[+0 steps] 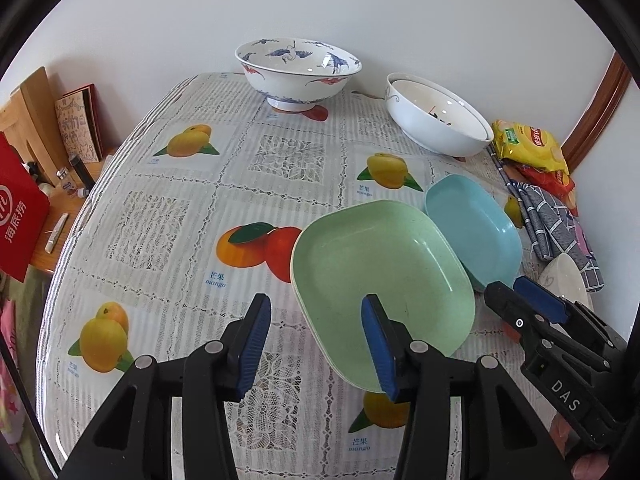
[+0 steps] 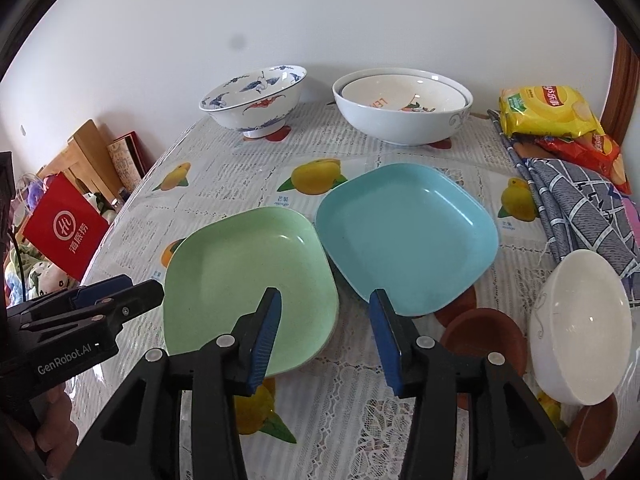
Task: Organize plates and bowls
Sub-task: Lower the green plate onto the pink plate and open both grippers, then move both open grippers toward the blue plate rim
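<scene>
Both grippers (image 1: 316, 344) (image 2: 326, 336) tilted down — jaws apart

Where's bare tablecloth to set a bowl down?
Free: the wide left stretch between the crane bowl and the green plate. Crowded: right edge, with the blue plate, checked cloth, snack bags and small white bowl.

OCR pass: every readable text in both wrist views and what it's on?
"DAS": right gripper body.
"GenRobot.AI": left gripper body.
"海底捞": red bag.
"芒果 mango": tablecloth fruit captions.
"LE…", partly hidden: inner white bowl.
Yellow snack packet, notebook cover: print unreadable.
</scene>
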